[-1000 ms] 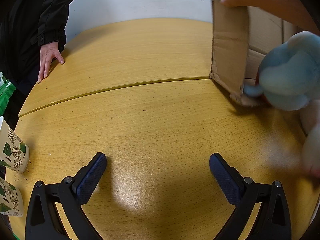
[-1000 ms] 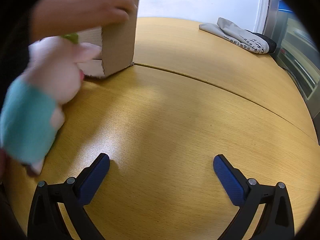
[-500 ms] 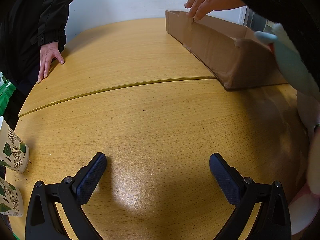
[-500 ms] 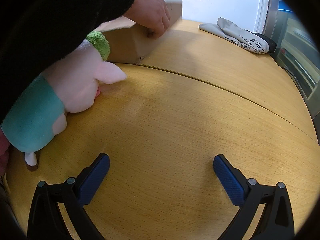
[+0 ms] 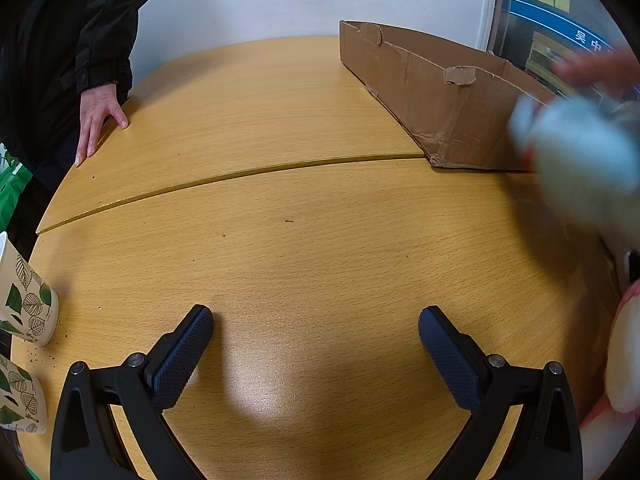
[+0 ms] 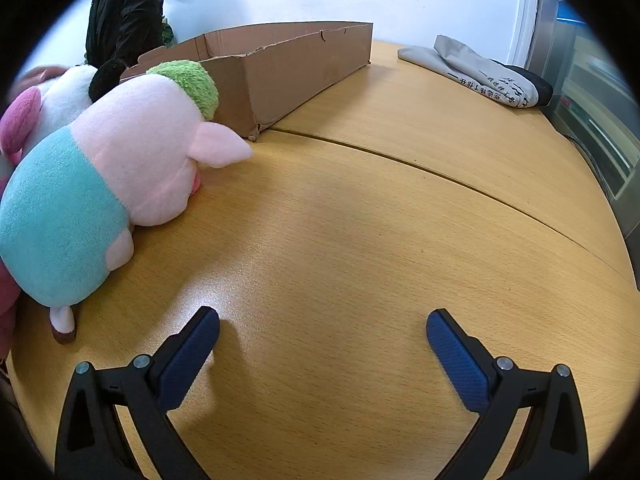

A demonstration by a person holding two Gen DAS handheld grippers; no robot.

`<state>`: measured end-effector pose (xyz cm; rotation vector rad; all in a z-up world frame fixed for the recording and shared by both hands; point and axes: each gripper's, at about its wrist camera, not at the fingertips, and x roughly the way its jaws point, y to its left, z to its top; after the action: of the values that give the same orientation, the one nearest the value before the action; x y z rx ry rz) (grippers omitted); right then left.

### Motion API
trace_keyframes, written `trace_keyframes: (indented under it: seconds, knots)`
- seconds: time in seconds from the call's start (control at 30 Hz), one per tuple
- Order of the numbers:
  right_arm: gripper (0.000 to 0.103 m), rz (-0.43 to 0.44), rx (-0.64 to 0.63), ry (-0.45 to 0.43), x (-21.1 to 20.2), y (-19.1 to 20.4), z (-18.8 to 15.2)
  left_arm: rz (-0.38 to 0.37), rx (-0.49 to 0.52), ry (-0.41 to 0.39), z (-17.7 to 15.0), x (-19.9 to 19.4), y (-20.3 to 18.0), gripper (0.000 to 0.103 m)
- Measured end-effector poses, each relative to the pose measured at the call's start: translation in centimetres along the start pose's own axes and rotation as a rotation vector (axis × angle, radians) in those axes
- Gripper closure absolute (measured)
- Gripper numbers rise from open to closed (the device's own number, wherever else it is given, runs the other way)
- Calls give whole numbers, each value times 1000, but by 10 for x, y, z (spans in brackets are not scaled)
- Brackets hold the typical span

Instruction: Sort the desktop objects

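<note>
A shallow cardboard box point(image 5: 432, 92) lies flat on the round wooden table point(image 5: 280, 240), far right in the left wrist view and at upper left point(image 6: 288, 68) in the right wrist view. A pink plush pig in a teal shirt point(image 6: 104, 176) lies on the table left of my right gripper point(image 6: 322, 344), its ear near the box corner. Behind it sits a white plush with a black ear point(image 6: 68, 96). In the left wrist view a blurred pale-blue plush point(image 5: 580, 160) hovers at the right edge. My left gripper point(image 5: 316, 340) and right gripper both stand open and hold nothing.
Two leaf-printed paper cups point(image 5: 24, 300) stand at the table's left edge. A person in a dark jacket rests a hand point(image 5: 98, 120) on the far left rim. A folded grey cloth point(image 6: 480, 72) lies at the far right. A blurred hand point(image 5: 596, 68) moves above the box.
The cardboard box, held upright by a hand a second ago, now lies flat with the hand off it. The plush pig has settled on the table. Neither gripper has moved.
</note>
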<state>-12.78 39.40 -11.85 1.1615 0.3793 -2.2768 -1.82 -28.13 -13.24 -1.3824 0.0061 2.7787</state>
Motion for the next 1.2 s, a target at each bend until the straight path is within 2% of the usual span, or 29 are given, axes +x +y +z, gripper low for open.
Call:
trace_keyframes:
  seconds: [0.9,1.03,1.2]
  knots:
    - [0,-1,-1,1,1,-1,1,2,-3,0,1,1,0,0]
    - [0,-2,-1,1,1,-1,1,69,-92,-2,-4,-3,-3,0]
    - [0,-2,-1,0,0,-1,1,190,-254,-6,-11,-8,-11,0]
